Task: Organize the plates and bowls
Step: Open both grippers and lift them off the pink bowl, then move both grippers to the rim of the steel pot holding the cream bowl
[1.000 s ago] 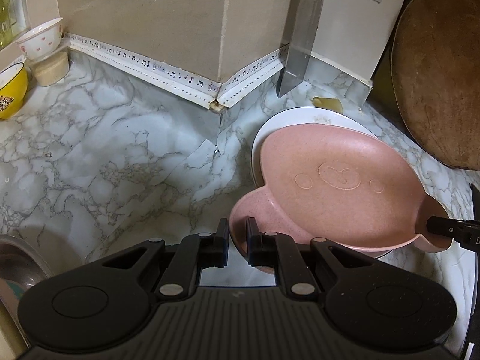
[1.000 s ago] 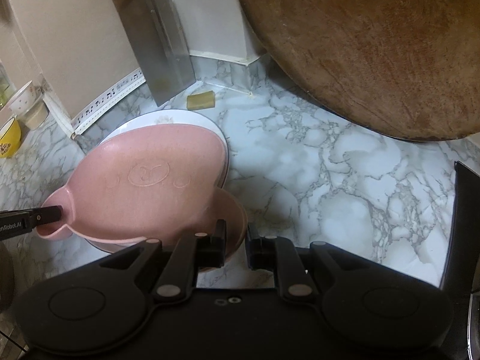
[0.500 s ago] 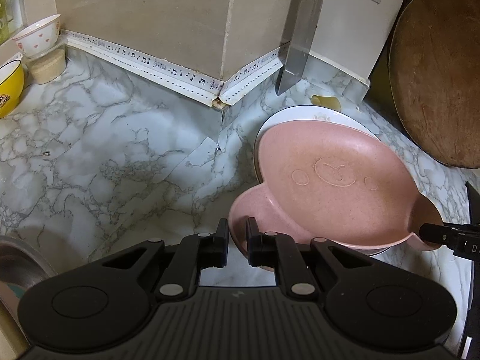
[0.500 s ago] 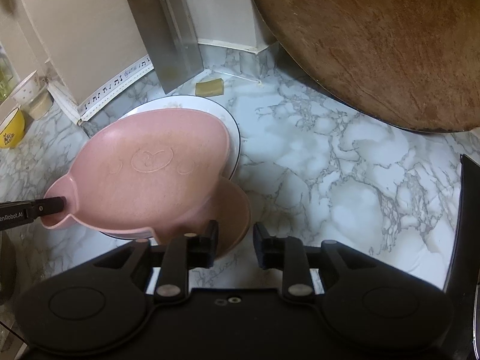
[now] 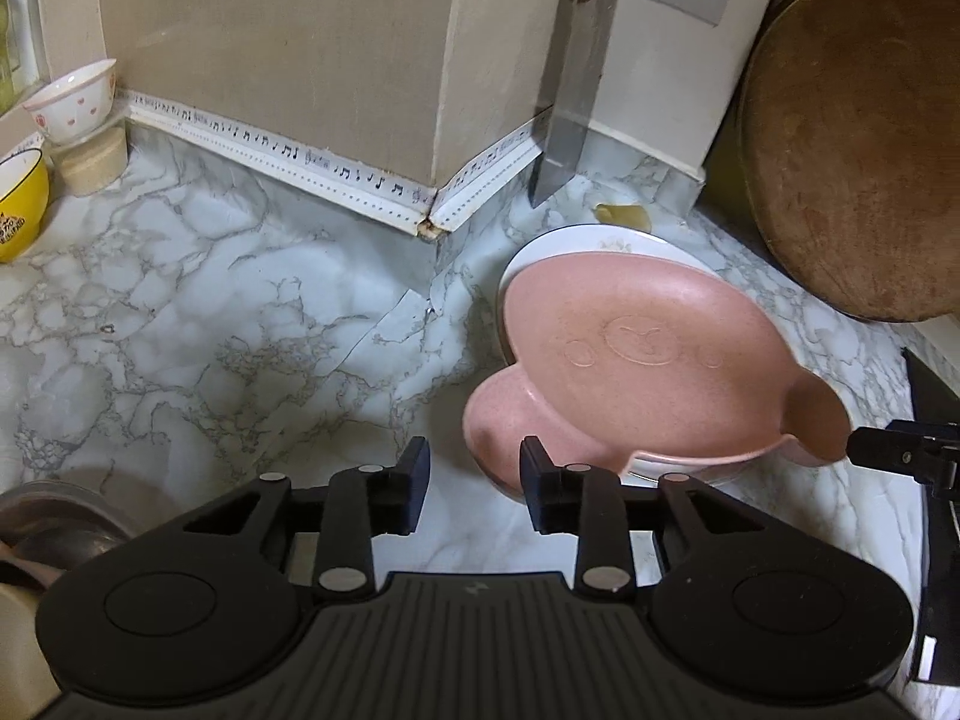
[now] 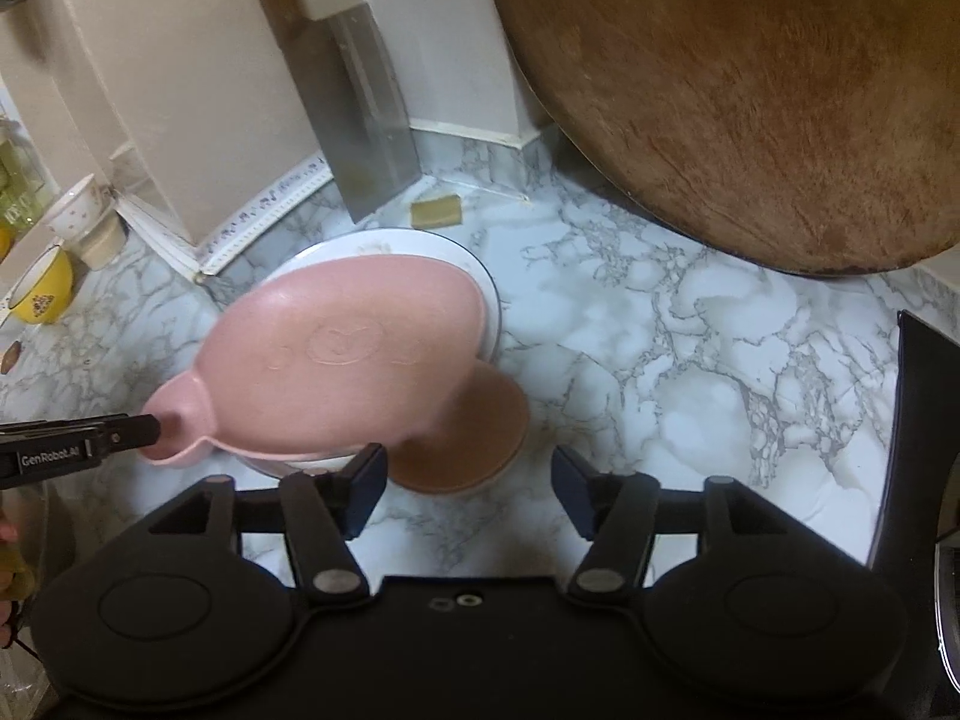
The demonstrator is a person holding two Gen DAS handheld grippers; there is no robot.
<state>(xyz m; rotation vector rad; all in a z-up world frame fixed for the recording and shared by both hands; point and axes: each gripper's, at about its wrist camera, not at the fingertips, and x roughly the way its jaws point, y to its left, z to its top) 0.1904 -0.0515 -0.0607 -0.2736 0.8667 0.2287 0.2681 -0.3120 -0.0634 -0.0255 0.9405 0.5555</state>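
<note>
Resting tilted on a white plate (image 5: 606,237) (image 6: 489,288) is the pink bear-face plate (image 5: 636,348) (image 6: 342,360), its far edge on the white rim and its two round ears hanging off toward the cameras. Left gripper (image 5: 474,480) is seen with jaws spread, nothing between them; its right finger (image 5: 540,480) sits just beside the near pink ear, and contact cannot be told. Right gripper (image 6: 468,480) is seen with jaws spread wide, empty, with the other pink ear just ahead of the gap and its left finger (image 6: 366,477) overlapping the plate's near rim; contact cannot be told there either. In the right wrist view the left gripper's fingertip is seen at the plate's far ear; in the left wrist view the right gripper's tip is seen at the opposite ear. Both plates are set on a marble-pattern counter (image 5: 210,312) (image 6: 660,330). A cleaver (image 5: 573,102) (image 6: 366,120) is leaned against the wall behind them, with a small yellowish block (image 5: 624,215) (image 6: 435,209) by its base. A round wooden board (image 5: 852,144) (image 6: 750,84) is propped to the right. A yellow bowl (image 5: 18,204) (image 6: 45,291) and a white patterned bowl (image 5: 72,99) (image 6: 72,210) on a small cup are kept far left.
</note>
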